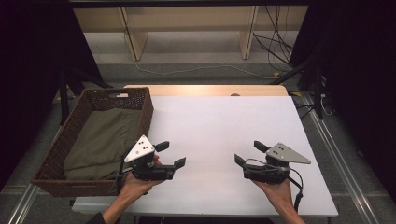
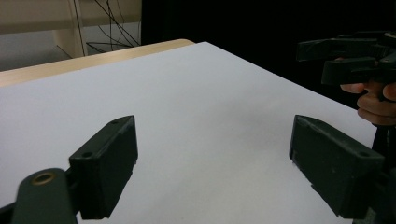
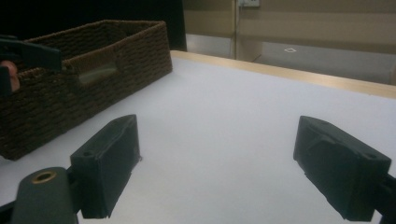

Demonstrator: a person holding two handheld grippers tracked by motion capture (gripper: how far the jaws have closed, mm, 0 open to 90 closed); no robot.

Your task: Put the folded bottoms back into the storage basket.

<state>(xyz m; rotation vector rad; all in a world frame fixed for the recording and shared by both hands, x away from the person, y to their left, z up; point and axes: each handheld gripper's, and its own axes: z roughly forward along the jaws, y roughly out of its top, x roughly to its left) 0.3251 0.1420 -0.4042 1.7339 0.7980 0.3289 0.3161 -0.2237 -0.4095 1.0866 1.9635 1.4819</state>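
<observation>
Risk here sits mostly at the wicker basket (image 1: 65, 140), because the olive cloth (image 1: 105, 140) you would reach for lies folded inside it, at the left end of the white table (image 1: 224, 126). Your left gripper (image 1: 169, 155) hovers just beside the basket's near right corner with its jaws spread wide and holding nothing; your right gripper (image 1: 246, 153) hangs well apart over bare table, jaws equally spread and empty. If you swing the left one across too low, a jaw likely catches the woven rim and drags the basket toward the table edge, which it already overhangs on the left. Pinch too shallow and you probably lift one layer, so the fold spills open. From the right gripper view, the basket wall (image 3: 70, 88) stands tall, so clear it before descending.
</observation>
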